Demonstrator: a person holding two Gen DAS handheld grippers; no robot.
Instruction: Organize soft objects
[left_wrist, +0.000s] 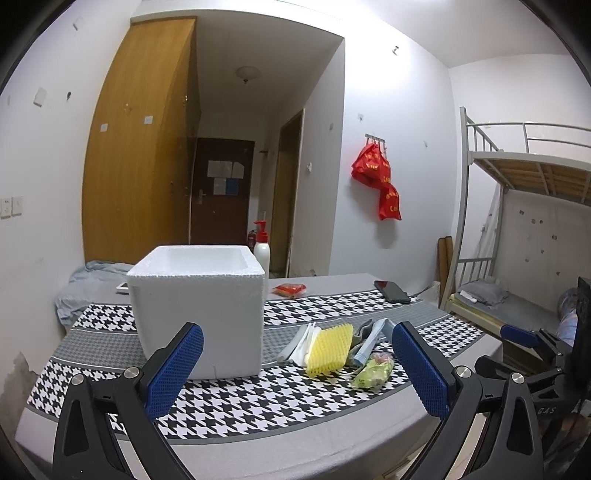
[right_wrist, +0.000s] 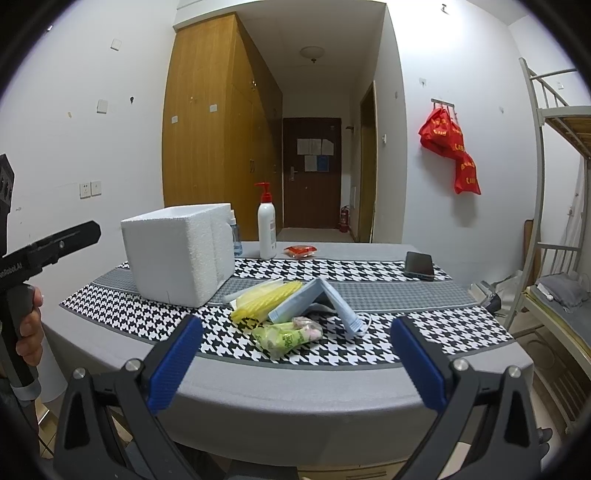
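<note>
Worktop (right_wrist: 332, 398) covered by a grey and houndstooth cloth. A foam box (left_wrist: 199, 306) is set toward its left edge; the soft pile, yellow mesh (left_wrist: 328, 349), blue mask (right_wrist: 314, 299) and green packet (right_wrist: 284, 338), is heaped just right of the box, near the front edge. A phone (right_wrist: 419, 265) lies near the far right corner. Left tongs (left_wrist: 295, 373) and right tongs (right_wrist: 295, 363) are spread wide, empty. Wardrobe (right_wrist: 218, 122), door (right_wrist: 312, 173) and bunk bed (left_wrist: 524, 236) are seen behind.

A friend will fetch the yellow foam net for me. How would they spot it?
On the houndstooth-clothed table, find the white foam box. Just right of it lies a small pile; the yellow foam net sits nearest the box, the only ribbed bright yellow piece, beside a blue face mask.
</note>
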